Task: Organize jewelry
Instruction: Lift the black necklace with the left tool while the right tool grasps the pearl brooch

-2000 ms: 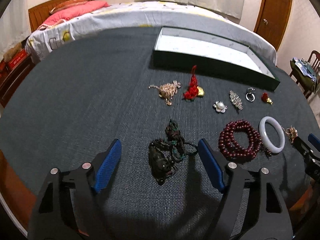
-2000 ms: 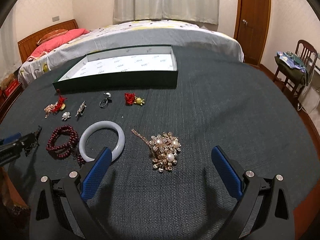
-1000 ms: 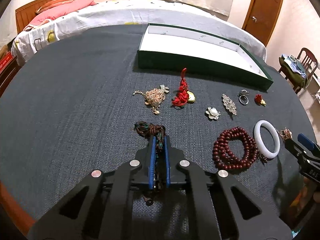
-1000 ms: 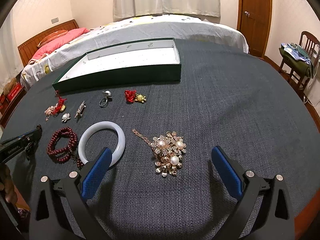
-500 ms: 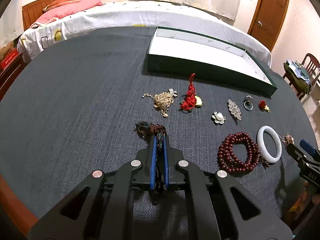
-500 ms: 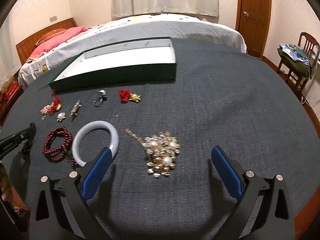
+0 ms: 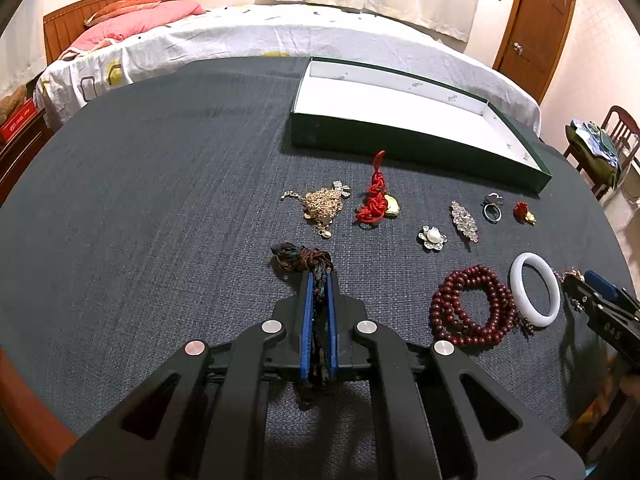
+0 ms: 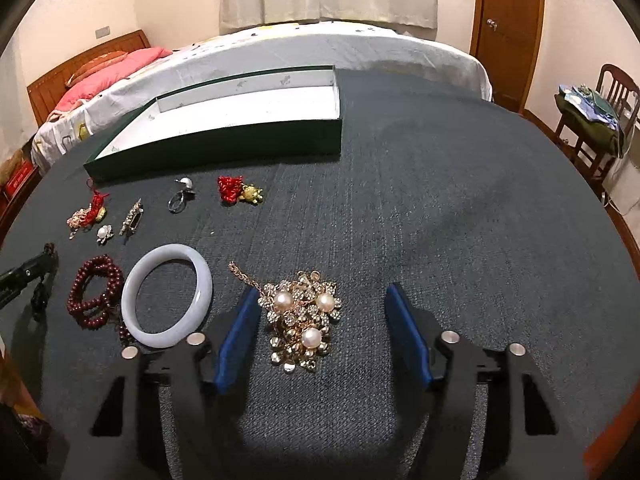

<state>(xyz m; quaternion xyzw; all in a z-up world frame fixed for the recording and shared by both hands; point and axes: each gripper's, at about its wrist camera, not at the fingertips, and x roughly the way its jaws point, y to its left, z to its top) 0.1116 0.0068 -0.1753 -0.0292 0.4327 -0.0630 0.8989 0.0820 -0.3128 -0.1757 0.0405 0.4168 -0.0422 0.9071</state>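
Observation:
My left gripper (image 7: 319, 276) is shut on a dark braided cord necklace (image 7: 298, 258), whose knotted end sticks out past the blue pads above the dark cloth. My right gripper (image 8: 322, 294) straddles a gold flower cluster with three pearls (image 8: 304, 316). Its jaws are closing, and a gap still shows between each pad and the cluster. The open green box with white lining (image 7: 400, 148) stands at the far side, also in the right wrist view (image 8: 220, 148).
Between box and grippers lie a gold chain (image 7: 320, 204), a red knot charm (image 7: 374, 200), a pearl flower (image 7: 432, 237), a crystal brooch (image 7: 464, 220), a ring (image 7: 493, 208), a small red charm (image 7: 524, 213), dark red beads (image 7: 472, 308) and a white bangle (image 7: 536, 288).
The left gripper, open around the dark necklace two seconds ago, has shut on it and holds still. The right gripper's jaws have narrowed around the pearl cluster.

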